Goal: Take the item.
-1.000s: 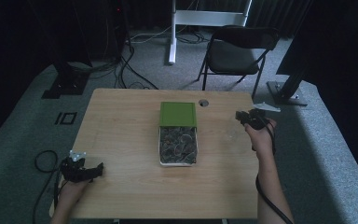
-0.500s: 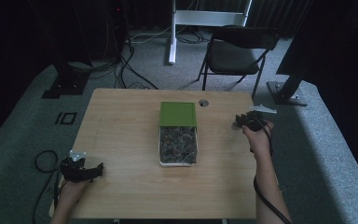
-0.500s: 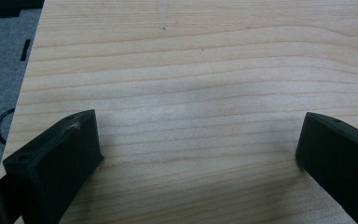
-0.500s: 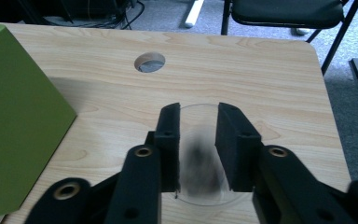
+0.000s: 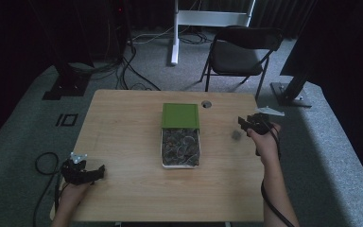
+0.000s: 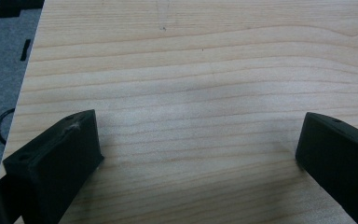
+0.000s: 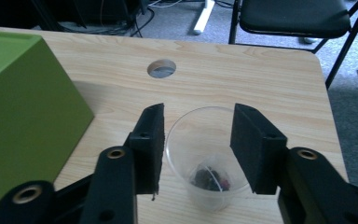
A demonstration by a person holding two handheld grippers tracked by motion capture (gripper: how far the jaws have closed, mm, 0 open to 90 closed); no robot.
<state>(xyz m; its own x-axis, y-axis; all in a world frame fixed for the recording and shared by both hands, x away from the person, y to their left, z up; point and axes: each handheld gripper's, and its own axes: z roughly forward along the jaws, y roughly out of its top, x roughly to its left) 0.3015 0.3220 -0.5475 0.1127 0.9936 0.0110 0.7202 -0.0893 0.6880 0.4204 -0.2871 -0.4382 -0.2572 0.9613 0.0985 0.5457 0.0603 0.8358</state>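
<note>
Landmark: green box [image 5: 180,115], upright at the middle of the wooden table [image 5: 123,137], its near edge touching an open tray [image 5: 180,147] full of small dark pieces.

Item 1. Clear plastic cup [image 7: 208,154]: stands upright on the table to the right of the green box, near the table's right edge and nearer the person than the round cable hole [image 7: 161,68]. A small dark clump lies at its bottom. In the high view it reads as a faint grey blur [image 5: 236,135].

Item 2. Right gripper [image 7: 198,147]: right of the green box, above the cup. Jaws have just been opening; they stand apart on either side of the cup's rim, pads not pressing the wall. Released, cup between them.

Item 3. Left gripper [image 6: 198,149]: well to the left of the green box and nearer the person, at the table's near-left corner. Jaws spread wide over bare wood, grasping nothing.

Item 4. Folding chair [image 5: 240,49]: beyond the green box, off the table's far edge.
</note>
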